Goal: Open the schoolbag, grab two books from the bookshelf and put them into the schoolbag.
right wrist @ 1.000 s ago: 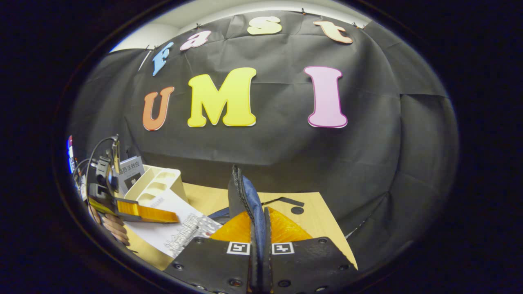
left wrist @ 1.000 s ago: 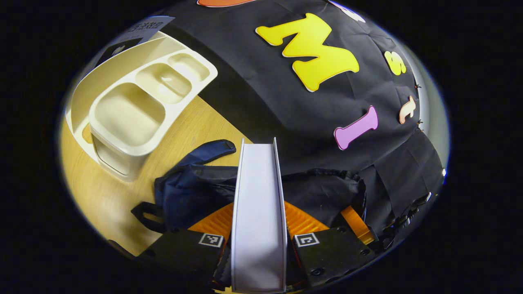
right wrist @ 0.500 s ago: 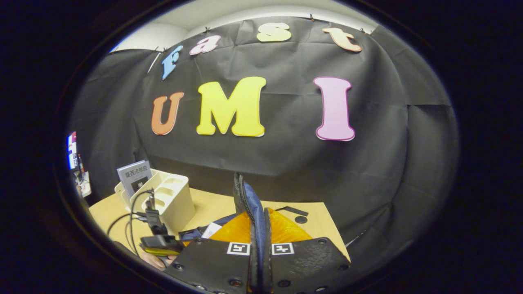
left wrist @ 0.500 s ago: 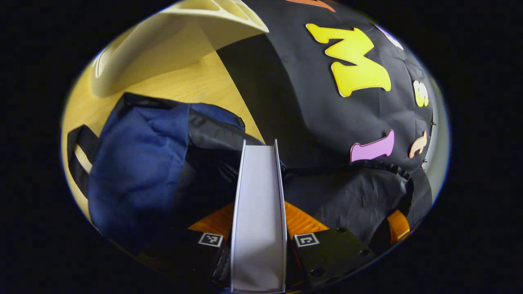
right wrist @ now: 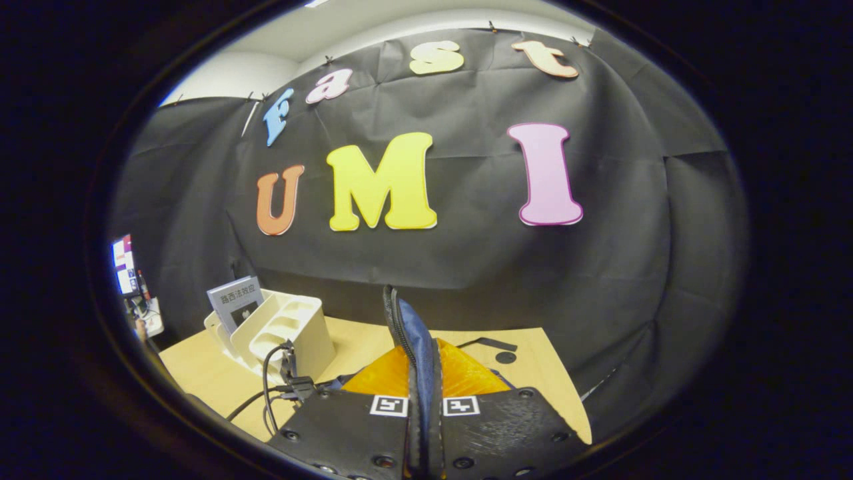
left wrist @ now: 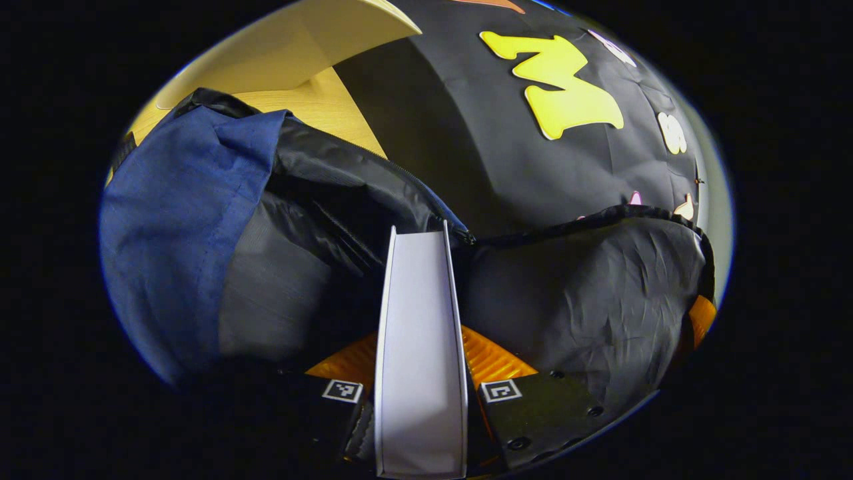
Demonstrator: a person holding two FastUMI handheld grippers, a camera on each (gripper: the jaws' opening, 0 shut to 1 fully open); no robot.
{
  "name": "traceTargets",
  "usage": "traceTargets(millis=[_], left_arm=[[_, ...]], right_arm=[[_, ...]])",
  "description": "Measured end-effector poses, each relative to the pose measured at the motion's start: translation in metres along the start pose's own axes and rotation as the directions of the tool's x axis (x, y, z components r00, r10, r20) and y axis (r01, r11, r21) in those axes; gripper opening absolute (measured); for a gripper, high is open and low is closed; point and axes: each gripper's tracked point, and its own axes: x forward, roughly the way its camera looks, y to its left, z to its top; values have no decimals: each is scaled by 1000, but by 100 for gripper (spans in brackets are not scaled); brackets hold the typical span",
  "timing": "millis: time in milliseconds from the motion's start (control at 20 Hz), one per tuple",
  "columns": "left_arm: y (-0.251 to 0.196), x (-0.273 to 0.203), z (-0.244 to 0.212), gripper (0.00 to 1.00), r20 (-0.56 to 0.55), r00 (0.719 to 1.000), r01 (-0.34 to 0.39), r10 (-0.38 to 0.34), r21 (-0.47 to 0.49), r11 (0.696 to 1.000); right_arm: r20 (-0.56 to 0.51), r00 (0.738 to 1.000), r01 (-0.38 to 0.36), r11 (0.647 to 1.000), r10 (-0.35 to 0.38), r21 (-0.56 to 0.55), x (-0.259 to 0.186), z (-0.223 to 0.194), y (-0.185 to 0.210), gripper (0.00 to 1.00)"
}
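Wooden surface (right wrist: 533, 373) carries the bookshelf (right wrist: 283, 327) before the black wall. My left tool (left wrist: 421, 393) clamps a book (left wrist: 420, 347) above the open schoolbag (left wrist: 200, 220); my right tool (right wrist: 424, 407) pinches its edge (right wrist: 408, 333).

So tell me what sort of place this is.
Probably a staged recording booth, not a real study: a black cloth backdrop hangs behind a light wooden table carrying a cream plastic bookshelf organiser, and a dark blue fabric schoolbag held open for a white book.
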Motion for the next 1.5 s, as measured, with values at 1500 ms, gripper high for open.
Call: traceTargets(millis=[1500], left_arm=[[68,-201,195,75,389,864,-501,319,723,476]], right_arm=[[-105,986,125,992,-127,-25,-9,-67,-5,6]])
